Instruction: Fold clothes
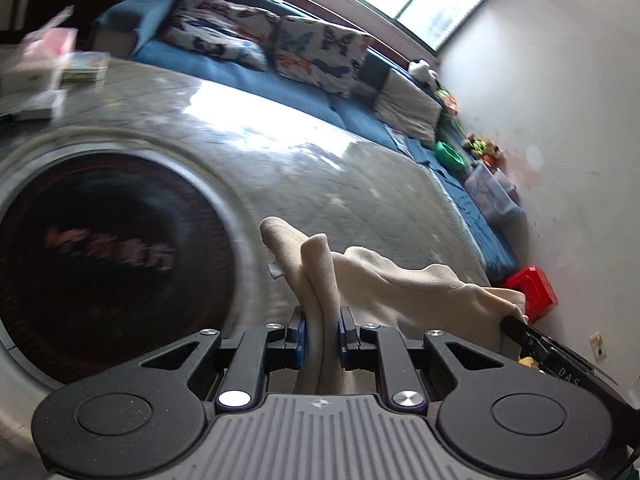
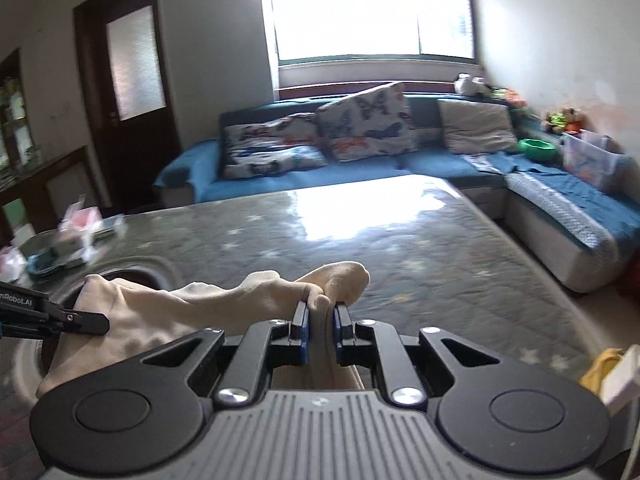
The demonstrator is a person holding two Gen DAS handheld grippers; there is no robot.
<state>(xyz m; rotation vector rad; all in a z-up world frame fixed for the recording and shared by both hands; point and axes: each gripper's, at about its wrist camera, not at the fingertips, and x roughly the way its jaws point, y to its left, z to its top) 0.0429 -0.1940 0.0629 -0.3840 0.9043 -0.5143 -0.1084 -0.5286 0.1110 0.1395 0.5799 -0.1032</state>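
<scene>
The left gripper (image 1: 322, 330) is clamped on a bunch of the cream cloth (image 1: 384, 280) at lower centre. The right gripper (image 2: 321, 322) pinches another bunch likewise. The cloth spans slackly between them above the table (image 2: 420, 240), its long axis running gripper to gripper; neither is nearer.

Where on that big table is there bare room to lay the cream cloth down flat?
The widest bare stretch of the table runs ahead of the right gripper toward the blue sofa. It is crowded at the far left, by the boxes and packets, and the round dark inset sits under the cream cloth.
</scene>
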